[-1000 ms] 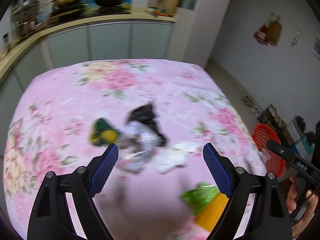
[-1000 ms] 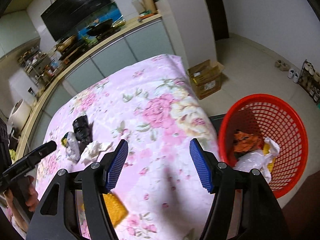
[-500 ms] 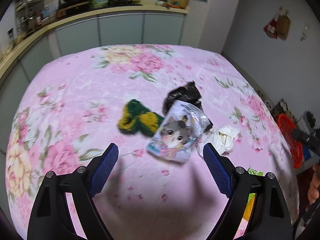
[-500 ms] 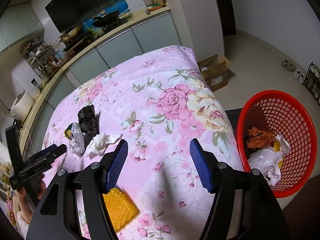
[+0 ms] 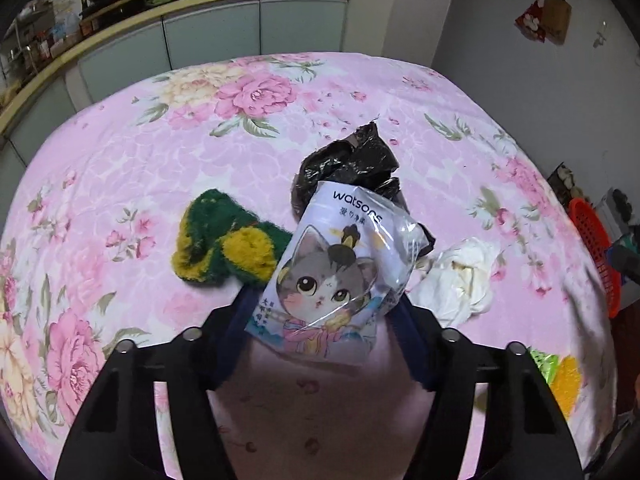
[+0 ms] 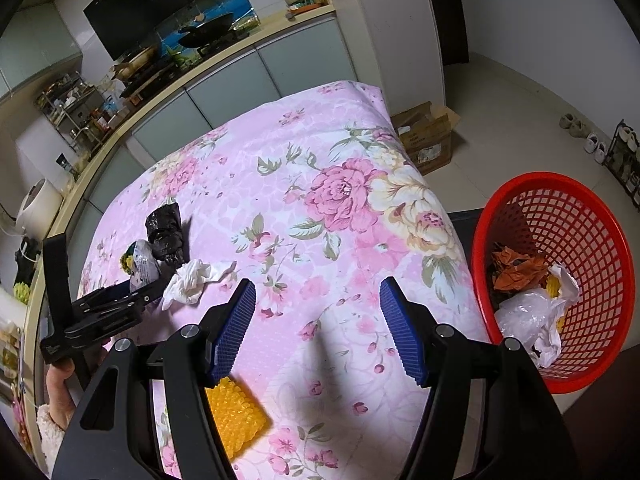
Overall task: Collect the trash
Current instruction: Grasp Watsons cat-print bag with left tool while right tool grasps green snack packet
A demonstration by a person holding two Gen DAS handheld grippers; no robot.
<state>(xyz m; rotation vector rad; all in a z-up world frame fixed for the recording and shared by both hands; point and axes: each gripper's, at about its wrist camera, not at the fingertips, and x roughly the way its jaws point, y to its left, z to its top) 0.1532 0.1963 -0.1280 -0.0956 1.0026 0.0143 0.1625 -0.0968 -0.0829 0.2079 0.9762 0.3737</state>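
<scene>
Glossy plastic, printed with a cartoon cat, makes up the wipes packet (image 5: 336,276) lying on the pink floral cloth (image 5: 160,152) between the fingers of our left gripper (image 5: 324,320). Its jaws are closing on the packet, though we cannot tell whether the pads press it yet. Behind the packet sits a crumpled black bag (image 5: 352,164), a green and yellow scrubber (image 5: 224,248) to its left, a white tissue (image 5: 460,276) to its right. Our right gripper (image 6: 318,328) hangs half open over the cloth, gripping nothing. Beside the table stands the red basket (image 6: 592,216), already holding rubbish.
</scene>
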